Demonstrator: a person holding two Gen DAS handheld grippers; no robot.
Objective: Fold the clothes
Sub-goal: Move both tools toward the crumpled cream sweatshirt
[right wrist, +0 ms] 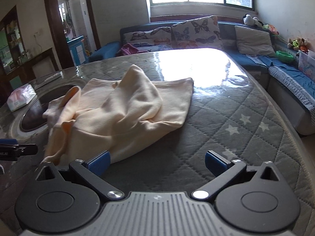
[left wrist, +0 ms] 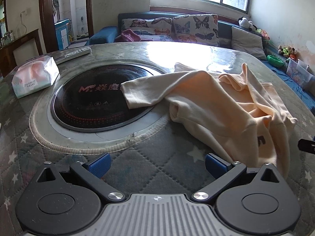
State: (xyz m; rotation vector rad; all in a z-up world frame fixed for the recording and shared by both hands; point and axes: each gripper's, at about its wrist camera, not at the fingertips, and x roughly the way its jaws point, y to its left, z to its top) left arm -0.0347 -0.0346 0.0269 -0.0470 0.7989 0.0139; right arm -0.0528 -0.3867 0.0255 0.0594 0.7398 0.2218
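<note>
A: status on the fold?

B: not started, by the look of it. Cream top (left wrist: pixel 226 106) lies crumpled on the tabletop (right wrist: pixel 226 129), one sleeve (left wrist: pixel 141 90) flopped over the black hob ring (left wrist: pixel 82 102). Body bunched and twisted, hem toward the window side in the right wrist view.

A: grippers?

B: left gripper (left wrist: pixel 157 165) has jaws wide, nothing between them, low over the quilted cover, garment just off its right finger. Right gripper (right wrist: pixel 156 163) also jaws wide and empty; the cloth edge sits at its left pad (right wrist: pixel 99 164), can't tell if touching. Each one's tip peeks into the other's view, so they sit on opposite sides of the heap. Prob. staged to take one edge each.

A: next?

B: my guess: spread flat first. Sleeve needs pulling off the hob. Fabric looks thin and limp, so grab at seams or it'll bunch.

A: clutter?

B: tissue pack (left wrist: pixel 33 76) and remote (left wrist: pixel 72 54) on the far left, well apart from the top. Glossy cover under the cloth, so it may slide.
</note>
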